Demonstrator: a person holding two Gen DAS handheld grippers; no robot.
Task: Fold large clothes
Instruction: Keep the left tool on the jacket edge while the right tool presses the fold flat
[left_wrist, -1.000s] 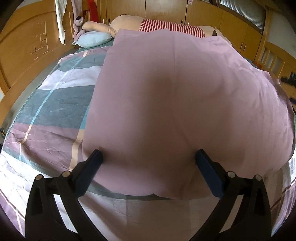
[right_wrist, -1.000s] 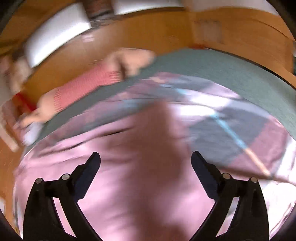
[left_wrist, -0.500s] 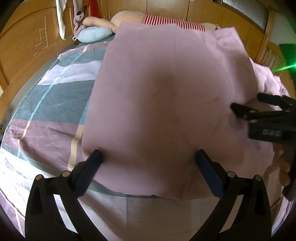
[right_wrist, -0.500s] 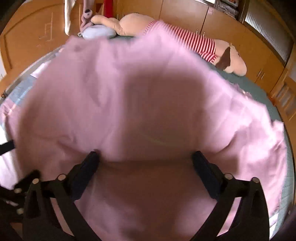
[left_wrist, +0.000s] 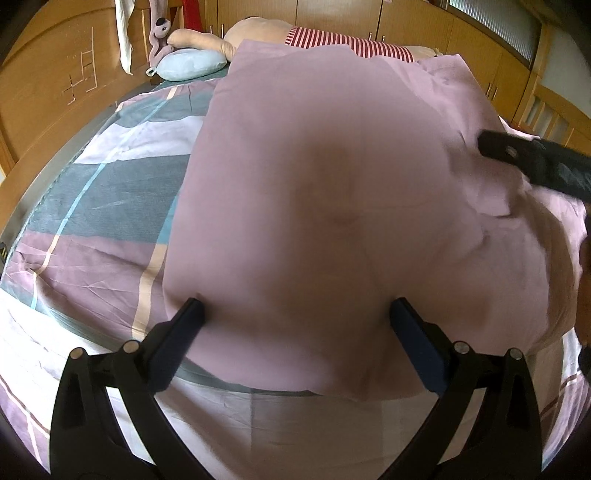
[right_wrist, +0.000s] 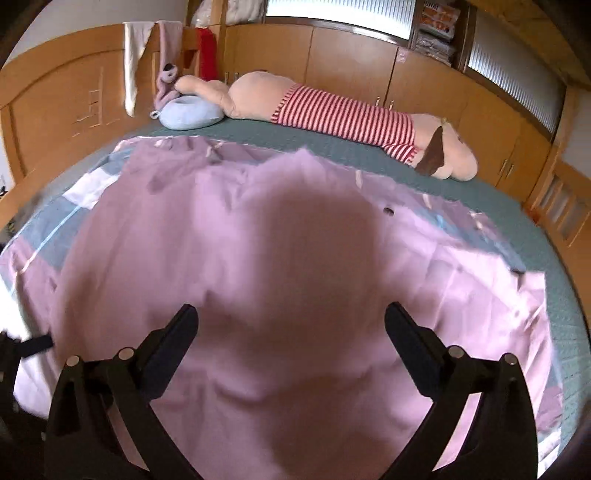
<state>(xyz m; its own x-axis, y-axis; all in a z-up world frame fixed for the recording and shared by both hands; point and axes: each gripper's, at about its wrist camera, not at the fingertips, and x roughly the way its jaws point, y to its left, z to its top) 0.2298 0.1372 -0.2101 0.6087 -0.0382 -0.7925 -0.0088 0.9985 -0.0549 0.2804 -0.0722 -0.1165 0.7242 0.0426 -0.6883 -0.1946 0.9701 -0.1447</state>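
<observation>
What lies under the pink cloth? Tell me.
The pink cloth lies on a patchwork bedsheet, which shows at the cloth's left edge. Beyond it a green cover shows. What lies under the cloth's middle is hidden.

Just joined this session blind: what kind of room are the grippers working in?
Most likely a home bedroom. The pink garment lies on a wide bed with a wooden headboard, a long plush toy and a small blue cushion lie at its far side, and wooden wardrobe doors line the wall.
</observation>
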